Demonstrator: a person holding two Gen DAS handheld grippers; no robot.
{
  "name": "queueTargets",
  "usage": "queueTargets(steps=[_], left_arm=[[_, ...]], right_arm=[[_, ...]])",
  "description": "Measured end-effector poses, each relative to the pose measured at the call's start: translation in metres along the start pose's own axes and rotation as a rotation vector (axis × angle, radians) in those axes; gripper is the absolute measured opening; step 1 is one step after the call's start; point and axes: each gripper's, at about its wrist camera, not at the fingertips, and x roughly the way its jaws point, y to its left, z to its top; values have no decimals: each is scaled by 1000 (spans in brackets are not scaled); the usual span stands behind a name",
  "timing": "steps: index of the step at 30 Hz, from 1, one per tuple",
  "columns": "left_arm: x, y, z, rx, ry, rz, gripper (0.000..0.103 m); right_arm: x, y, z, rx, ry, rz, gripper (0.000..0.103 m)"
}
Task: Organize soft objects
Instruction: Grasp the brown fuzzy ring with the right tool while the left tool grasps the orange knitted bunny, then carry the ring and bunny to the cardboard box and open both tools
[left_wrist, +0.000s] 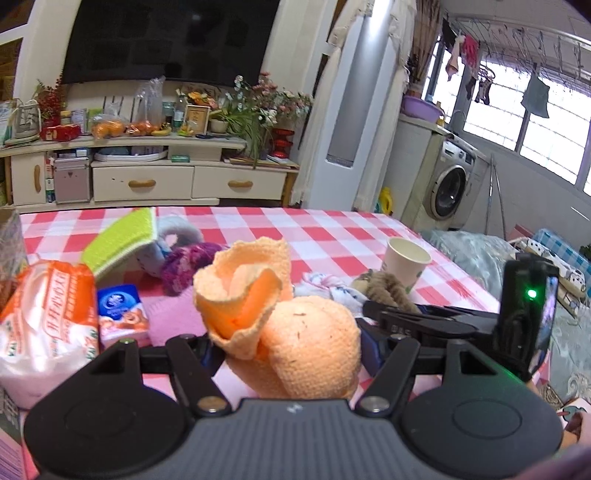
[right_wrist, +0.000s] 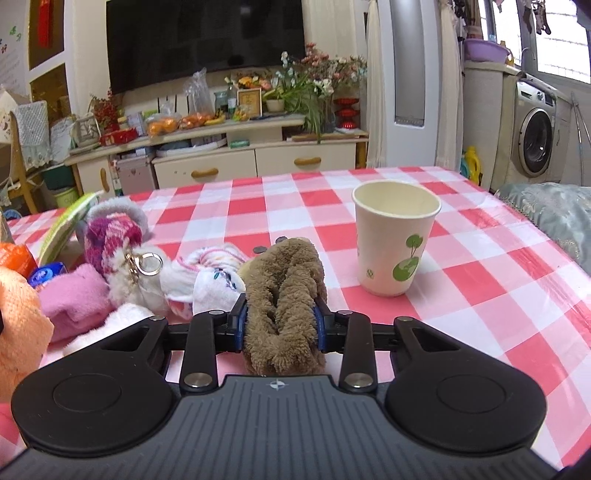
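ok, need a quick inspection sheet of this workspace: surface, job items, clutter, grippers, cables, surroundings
Surface: red-and-white checked tablecloth, flat.
Job's things: orange knitted cloth in the left gripper; brown plush toy in the right gripper; pink towel, magenta knit item and white patterned sock lie loose in a pile.
Clutter: paper cup upright, apart from the pile; tissue pack; small blue box; green sponge.
Grippers: left shut on the cloth, right shut on the plush.
Cables: nothing seen.
Surroundings: TV, cabinet, washing machine.
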Motion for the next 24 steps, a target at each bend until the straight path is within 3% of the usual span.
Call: queueTargets(steps=[11,20,24], left_arm=[[-17,16,6,-18,-29,31,69],[-22,23,3,-28,-21,56,70],[-24,24,2,-30,-21,59,70]], right_arm=[[-12,12,-2,29,-15,21,41],[-10,8,-30,-29,106,-27,42],[-9,2,-35,-15,136,-33,52]])
